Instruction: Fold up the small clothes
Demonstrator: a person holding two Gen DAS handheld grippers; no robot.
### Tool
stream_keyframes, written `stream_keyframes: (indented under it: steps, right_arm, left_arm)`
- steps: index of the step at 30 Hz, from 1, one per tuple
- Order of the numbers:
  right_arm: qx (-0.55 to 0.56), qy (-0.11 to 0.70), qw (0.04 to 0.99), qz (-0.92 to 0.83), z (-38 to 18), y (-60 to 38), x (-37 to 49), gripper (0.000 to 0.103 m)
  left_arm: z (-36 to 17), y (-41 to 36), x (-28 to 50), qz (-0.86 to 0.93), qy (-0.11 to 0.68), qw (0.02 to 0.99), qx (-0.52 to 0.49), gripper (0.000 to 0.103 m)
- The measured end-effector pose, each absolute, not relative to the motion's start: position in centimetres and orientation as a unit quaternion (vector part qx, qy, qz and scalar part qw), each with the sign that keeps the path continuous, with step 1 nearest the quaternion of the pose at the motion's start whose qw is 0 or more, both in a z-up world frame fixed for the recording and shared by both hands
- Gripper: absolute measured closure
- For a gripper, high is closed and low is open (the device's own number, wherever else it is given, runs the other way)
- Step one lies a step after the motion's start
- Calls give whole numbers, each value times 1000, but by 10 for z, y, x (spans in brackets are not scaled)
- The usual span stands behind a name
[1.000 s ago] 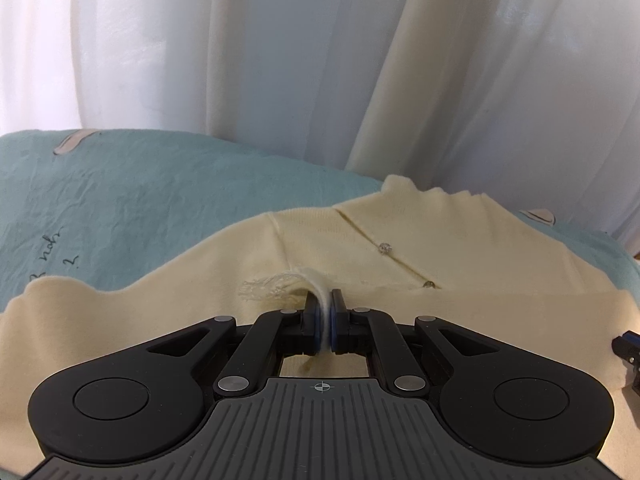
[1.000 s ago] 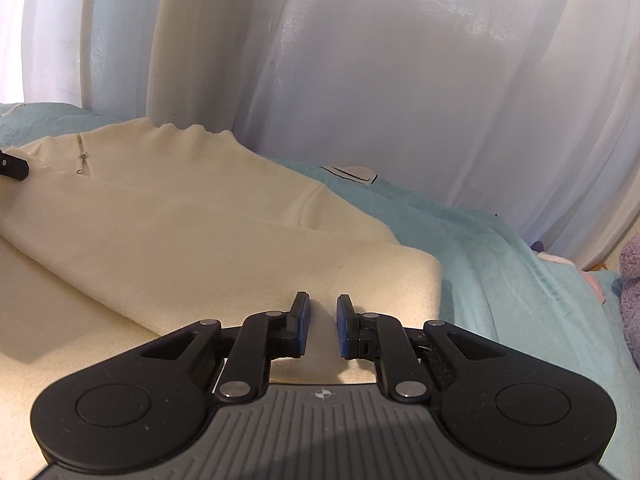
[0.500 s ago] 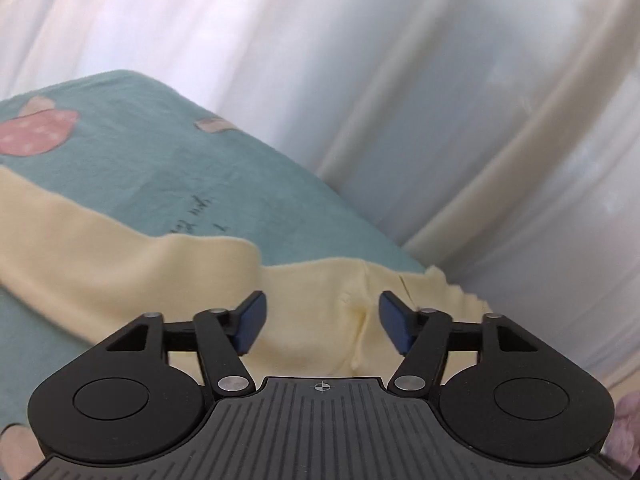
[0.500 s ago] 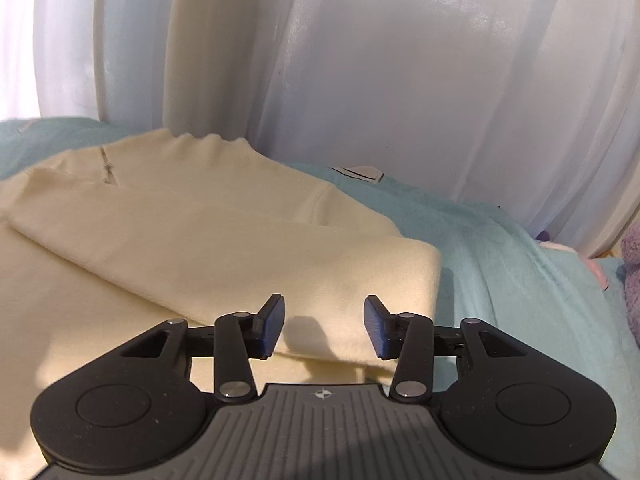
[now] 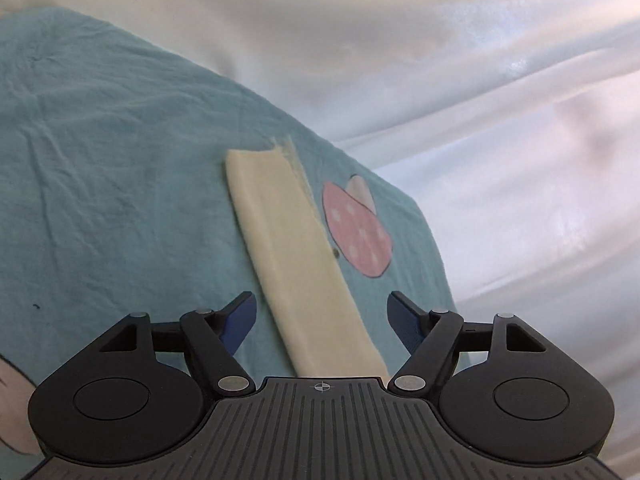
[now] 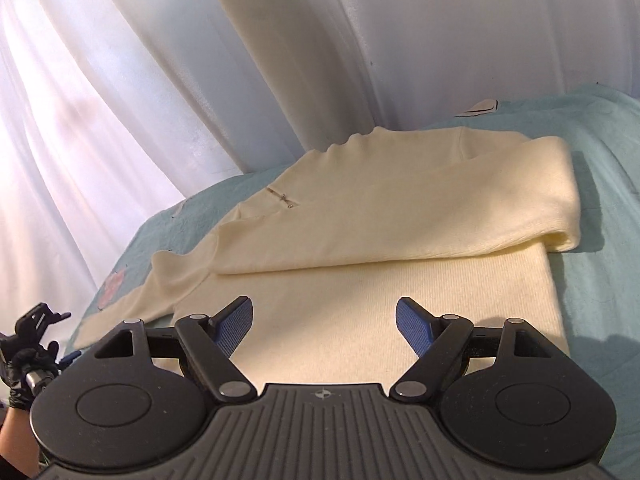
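Note:
A cream knit sweater (image 6: 380,208) lies flat on the teal bed sheet (image 6: 600,184). One sleeve (image 6: 460,200) is folded across its chest. My right gripper (image 6: 324,312) hovers over the sweater's lower body, its jaws opening with nothing between them. The other sleeve (image 5: 288,240) stretches straight out over the sheet, frayed cuff at the far end. My left gripper (image 5: 322,308) stands above that sleeve. Its jaws are wide apart and closing, the sleeve lies between them, and the pads do not touch it. In the right wrist view a gloved hand (image 6: 20,364) holds the left gripper (image 6: 38,320) at the far left.
White curtains (image 5: 480,80) hang right behind the bed. The sheet's edge drops off close to the right of the stretched sleeve, by a pink mushroom print (image 5: 360,236). Bare wrinkled sheet (image 5: 100,160) spreads to the left of the sleeve.
My left gripper let go of the sweater's middle, opened, and swung out along the other sleeve, rolling as it went. My right gripper opened wide, tilted and drew back a little from the folded sleeve.

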State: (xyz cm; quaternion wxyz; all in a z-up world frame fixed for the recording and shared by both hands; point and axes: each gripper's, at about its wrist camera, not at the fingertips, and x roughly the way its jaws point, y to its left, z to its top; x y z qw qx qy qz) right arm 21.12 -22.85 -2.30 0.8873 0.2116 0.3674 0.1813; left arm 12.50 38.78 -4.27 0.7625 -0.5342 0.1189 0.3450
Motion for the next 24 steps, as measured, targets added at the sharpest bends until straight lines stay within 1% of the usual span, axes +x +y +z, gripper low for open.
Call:
stream_keyframes:
  steps: [2,3,4,6,9,10,13,14,15,19,21,24]
  right_arm:
    - [230,369,881,187,-22,-229,212,24]
    - [236,370,879,188,-22,-229,213,24]
    - [238,371,878,189,-22,-229,214,24]
    - [234,373,878,188,-22,-227,215,24]
    - [232,376,878,187,-24,-225,218,24]
    - [234,377,877,186,-25,-225,219,24]
    - [242,377,875,184,-26,-227,219,24]
    - [242,377,875,184,-26,-227,219,24]
    - [240,376,876,184,-26,-228,218,24]
    - [238,372,879,180,-25,-231,217,24]
    - [243,370,880,175,-24,-235,217,24]
    - [248,363,881,173,-22,-239,216,24]
  left_arm:
    - [-51,399,124,347,113,749,-553,29]
    - [-55,405,125,351,114,741,-561,33]
    - [-59,408,125,357,115,734,-567,35]
    - [-64,413,125,360,102,733,-569,45]
    - [-68,419,131,362,95,734,-567,52]
    - [-68,421,129,363,94,733,-568,56]
    - [-77,430,133,374,95,720,-577,91]
    - [-80,432,134,376,95,714,-583,95]
    - [-83,434,133,371,88,710,-592,93]
    - [-82,432,129,365,81,711,-595,95]
    - [-72,424,131,351,76,735,-575,95]
    - [-43,400,142,302,74,795,-521,95]
